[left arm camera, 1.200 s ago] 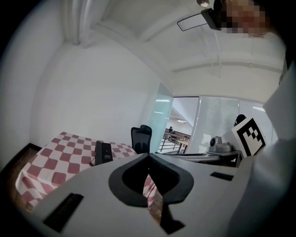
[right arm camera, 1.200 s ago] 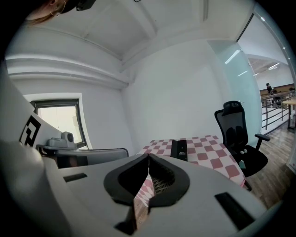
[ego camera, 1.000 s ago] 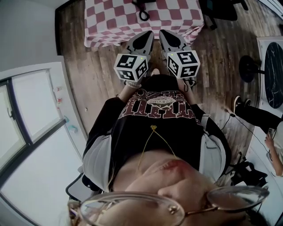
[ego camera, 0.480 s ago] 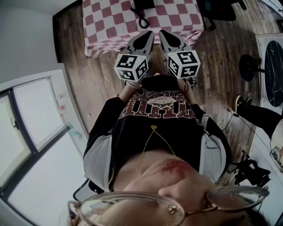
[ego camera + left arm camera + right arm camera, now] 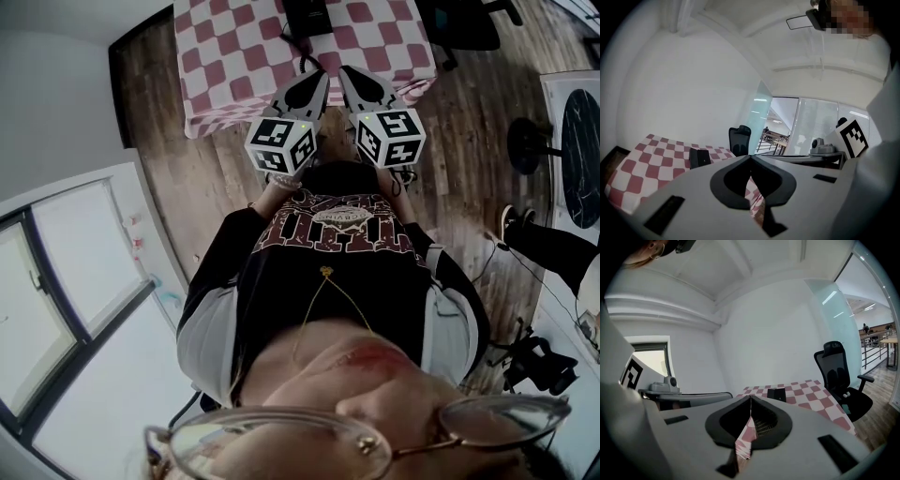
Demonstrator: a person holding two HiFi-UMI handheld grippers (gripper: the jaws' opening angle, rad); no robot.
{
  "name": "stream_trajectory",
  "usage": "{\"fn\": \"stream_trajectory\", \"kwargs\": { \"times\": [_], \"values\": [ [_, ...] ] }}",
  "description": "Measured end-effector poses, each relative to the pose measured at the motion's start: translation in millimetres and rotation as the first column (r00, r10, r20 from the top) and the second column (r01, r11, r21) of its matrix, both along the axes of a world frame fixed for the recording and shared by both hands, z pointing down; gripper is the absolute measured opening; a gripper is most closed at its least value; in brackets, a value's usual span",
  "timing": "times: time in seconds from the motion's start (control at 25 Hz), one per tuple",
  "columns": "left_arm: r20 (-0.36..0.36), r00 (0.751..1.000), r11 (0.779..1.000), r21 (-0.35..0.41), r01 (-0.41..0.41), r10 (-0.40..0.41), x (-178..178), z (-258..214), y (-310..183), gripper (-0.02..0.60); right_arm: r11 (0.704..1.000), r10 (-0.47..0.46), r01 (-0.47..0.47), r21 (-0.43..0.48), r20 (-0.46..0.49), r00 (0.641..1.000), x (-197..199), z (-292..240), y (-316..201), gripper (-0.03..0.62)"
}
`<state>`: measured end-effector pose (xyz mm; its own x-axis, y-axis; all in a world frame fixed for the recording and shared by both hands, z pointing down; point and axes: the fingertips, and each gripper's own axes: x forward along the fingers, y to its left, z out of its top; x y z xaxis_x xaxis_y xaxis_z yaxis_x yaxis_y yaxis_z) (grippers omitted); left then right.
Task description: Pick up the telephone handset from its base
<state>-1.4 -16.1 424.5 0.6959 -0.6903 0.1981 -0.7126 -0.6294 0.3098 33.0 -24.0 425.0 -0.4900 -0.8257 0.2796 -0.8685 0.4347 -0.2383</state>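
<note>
Tongs both clamped shut: left tongs [image 5: 312, 80] with jaws tip to tip, gripping nothing; right tongs [image 5: 361, 80] likewise closed and empty. Held side by side, tips seen against near edge of pink-and-white checked cloth desk [image 5: 225, 66]. Further back on desk, black telephone [image 5: 309, 14], handset not told apart from base. Compared with a second ago: nearer to desk, more cloth in view, telephone closer to tips.
</note>
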Motion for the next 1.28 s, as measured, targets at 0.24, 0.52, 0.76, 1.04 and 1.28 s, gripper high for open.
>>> {"fn": "stream_trajectory", "kwargs": {
  "times": [0.24,0.52,0.76,1.04,1.28],
  "values": [
    [0.003,0.999,0.999,0.004,-0.034,0.034,-8.3,1.0,-29.6,0.009,0.999,0.036,-0.036,-0.004,-0.002,0.999,-6.7,2.7,-27.3,0.02],
    [0.0,0.998,0.998,-0.004,-0.066,0.066,-18.5,5.7,-55.6,0.009,0.998,0.063,-0.063,-0.015,-0.008,0.998,-19.1,8.8,-53.9,0.02],
    [0.002,0.996,0.996,-0.016,-0.084,0.084,-28.9,11.2,-65.3,0.009,0.997,0.078,-0.078,-0.022,-0.012,0.997,-29.9,12.8,-63.4,0.02],
    [0.017,0.994,0.994,-0.012,-0.105,0.105,-31.5,8.3,-71.4,0.009,0.995,0.098,-0.099,-0.033,-0.016,0.995,-29.1,13.2,-66.4,0.02],
    [0.012,0.997,0.996,-0.028,-0.08,0.081,-36.7,11.2,-80.9,0.009,0.997,0.065,-0.066,-0.04,-0.02,0.998,-36.7,14.0,-76.7,0.02]
  ]
}}
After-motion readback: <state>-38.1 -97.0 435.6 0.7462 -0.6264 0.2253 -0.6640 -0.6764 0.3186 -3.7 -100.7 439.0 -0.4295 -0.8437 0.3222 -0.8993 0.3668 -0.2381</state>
